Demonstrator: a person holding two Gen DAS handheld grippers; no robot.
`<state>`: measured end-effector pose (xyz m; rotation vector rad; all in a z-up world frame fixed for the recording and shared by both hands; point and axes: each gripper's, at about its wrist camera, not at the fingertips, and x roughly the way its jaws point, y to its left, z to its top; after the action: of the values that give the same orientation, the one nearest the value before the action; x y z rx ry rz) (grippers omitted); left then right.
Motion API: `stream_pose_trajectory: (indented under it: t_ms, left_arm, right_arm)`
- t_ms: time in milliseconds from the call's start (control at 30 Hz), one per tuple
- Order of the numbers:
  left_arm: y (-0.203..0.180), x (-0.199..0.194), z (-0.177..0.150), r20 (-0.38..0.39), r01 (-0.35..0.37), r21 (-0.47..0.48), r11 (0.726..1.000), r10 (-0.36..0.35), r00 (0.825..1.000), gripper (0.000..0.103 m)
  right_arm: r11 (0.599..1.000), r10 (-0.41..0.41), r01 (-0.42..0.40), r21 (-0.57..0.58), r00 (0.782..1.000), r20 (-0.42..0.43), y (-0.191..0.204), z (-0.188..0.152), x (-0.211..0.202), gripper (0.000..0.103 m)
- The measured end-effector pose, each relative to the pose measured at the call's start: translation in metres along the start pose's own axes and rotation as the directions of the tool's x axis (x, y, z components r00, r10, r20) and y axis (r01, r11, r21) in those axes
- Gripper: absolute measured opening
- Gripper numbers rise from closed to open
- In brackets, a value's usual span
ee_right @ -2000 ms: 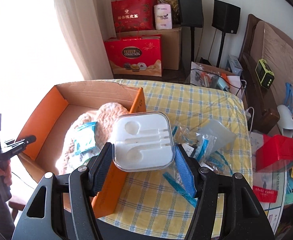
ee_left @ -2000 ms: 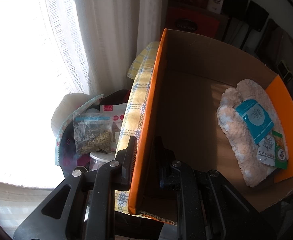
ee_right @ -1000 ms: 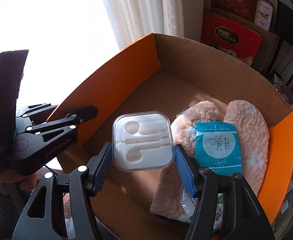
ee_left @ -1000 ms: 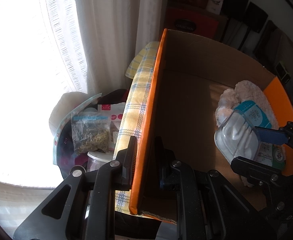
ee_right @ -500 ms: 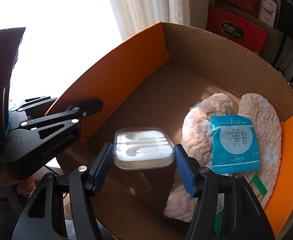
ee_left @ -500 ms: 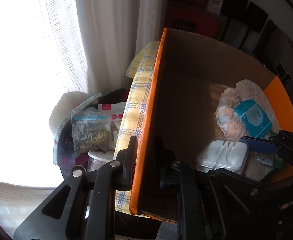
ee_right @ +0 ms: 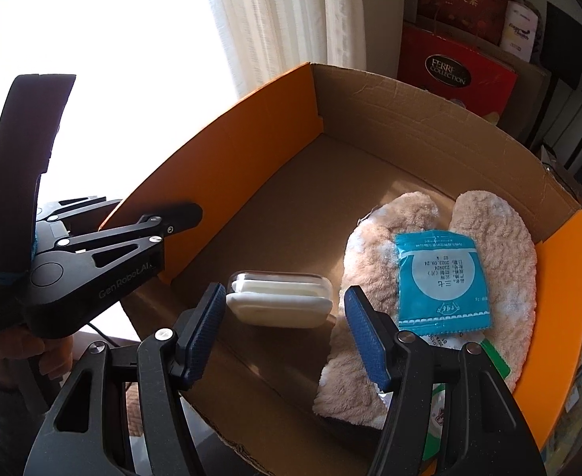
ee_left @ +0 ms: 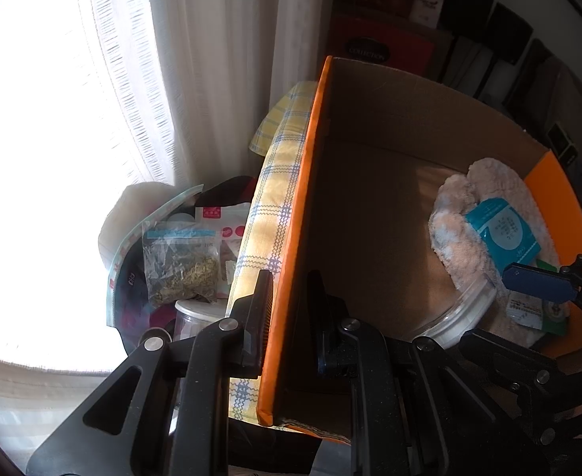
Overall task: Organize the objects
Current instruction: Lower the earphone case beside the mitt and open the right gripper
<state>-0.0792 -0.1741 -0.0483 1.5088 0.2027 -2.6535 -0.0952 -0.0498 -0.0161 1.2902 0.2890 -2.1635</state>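
**Earphone case set down in the box, right gripper let go**

The clear plastic earphone case (ee_right: pixel 279 303) lies on the cardboard floor of the open box (ee_right: pixel 430 127), between the blue pads of the right gripper (ee_right: pixel 287 341), which stand apart from it on both sides, so it is released. The placing step looks done; the next move, I judge, calls for lifting the right gripper straight up clear of the box walls and going for another loose item.

The left gripper (ee_left: pixel 287 317) is clenched on the box's orange side flap (ee_left: pixel 291 238), steadying it.

Also in the box: two fleecy insoles (ee_right: pixel 493 254) side by side, with a teal sachet (ee_right: pixel 440 281) lying across them.
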Motion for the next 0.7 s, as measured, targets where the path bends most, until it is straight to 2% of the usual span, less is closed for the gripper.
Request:
stream_pose_trajectory:
  t_ms: [333,567,700]
  left_arm:
    - [0.001,0.000,-0.001,0.000,-0.002,0.003,1.000,0.002,1.000,0.015]
    - [0.001,0.000,-0.001,0.001,-0.001,0.003,1.000,0.001,1.000,0.015]
    - [0.001,0.000,-0.001,0.001,0.000,0.003,1.000,0.000,1.000,0.015]
  right_arm:
    - [1.000,-0.027,0.027,-0.011,0.999,0.027,0.000,0.001,-0.009,0.064]
    - [0.996,0.031,-0.036,0.080,0.997,0.067,-0.021,0.007,-0.029,0.063]
    - [0.994,0.039,-0.044,0.096,0.998,0.052,-0.024,0.011,-0.029,0.044]
